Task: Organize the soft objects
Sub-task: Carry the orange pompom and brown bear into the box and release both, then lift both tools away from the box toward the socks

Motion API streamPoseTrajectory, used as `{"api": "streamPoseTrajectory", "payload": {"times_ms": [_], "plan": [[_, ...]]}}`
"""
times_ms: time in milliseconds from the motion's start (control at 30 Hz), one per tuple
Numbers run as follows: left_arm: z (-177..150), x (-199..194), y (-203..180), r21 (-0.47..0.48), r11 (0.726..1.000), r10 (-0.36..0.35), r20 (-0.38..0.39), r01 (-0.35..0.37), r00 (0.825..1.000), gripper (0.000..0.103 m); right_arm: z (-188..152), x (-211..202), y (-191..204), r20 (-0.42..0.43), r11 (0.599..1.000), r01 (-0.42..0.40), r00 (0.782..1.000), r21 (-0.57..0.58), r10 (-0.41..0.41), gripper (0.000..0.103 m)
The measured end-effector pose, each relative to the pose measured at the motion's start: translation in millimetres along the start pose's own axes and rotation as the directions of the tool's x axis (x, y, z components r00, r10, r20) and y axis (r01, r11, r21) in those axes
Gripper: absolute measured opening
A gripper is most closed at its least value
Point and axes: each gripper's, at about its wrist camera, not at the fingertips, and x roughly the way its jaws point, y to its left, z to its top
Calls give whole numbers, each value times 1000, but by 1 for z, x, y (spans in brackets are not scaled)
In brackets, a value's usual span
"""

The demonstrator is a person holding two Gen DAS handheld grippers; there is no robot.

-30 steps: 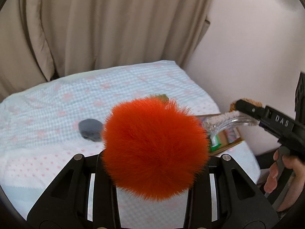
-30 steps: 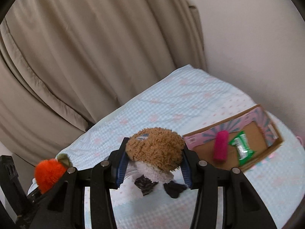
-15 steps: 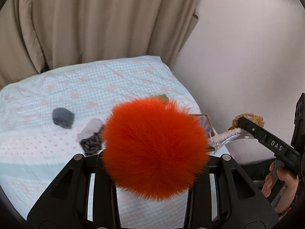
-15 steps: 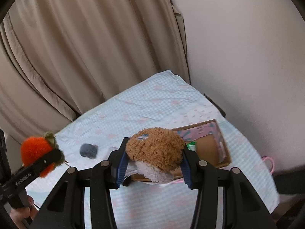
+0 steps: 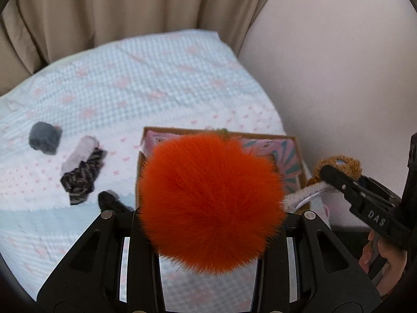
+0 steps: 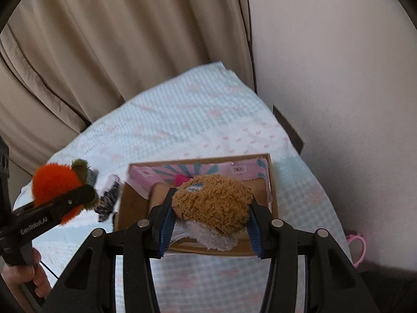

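Bed (image 5: pixel 156 83): its far end sat in view a second ago; both views now look down on the cardboard box (image 6: pixel 130 203), so the drop-off seems close.
Left gripper (image 5: pixel 208 208): narrow, clamped on the orange pom-pom (image 5: pixel 211 200), above the box's near edge.
Right gripper (image 6: pixel 208 214): clamped on the brown plush toy (image 6: pixel 213 200), over the box.
Socks (image 5: pixel 80 172): on the bed, left of the box.

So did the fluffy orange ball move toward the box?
Yes. The orange ball, clamped in the left gripper, came closer to the cardboard box: earlier the box peeked out at its right, now it lies directly behind it.
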Motion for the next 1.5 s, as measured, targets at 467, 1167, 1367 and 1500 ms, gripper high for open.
{"api": "streamPoseTrajectory", "payload": {"times_ms": [467, 1167, 1367, 1500], "plan": [[30, 113, -5, 78, 993, 94, -149, -83, 984, 30, -17, 97, -25, -182, 993, -112, 978, -26, 106, 46], [33, 113, -14, 107, 990, 108, -169, -90, 980, 103, -19, 96, -4, -122, 968, -86, 991, -235, 59, 103], [30, 87, -17, 103, 991, 104, -143, -90, 984, 103, -19, 78, 1, -100, 968, -71, 994, -239, 49, 103], [29, 63, -19, 103, 991, 101, -114, -89, 988, 103, -17, 62, 6, -79, 967, -61, 996, -249, 43, 103]]}}
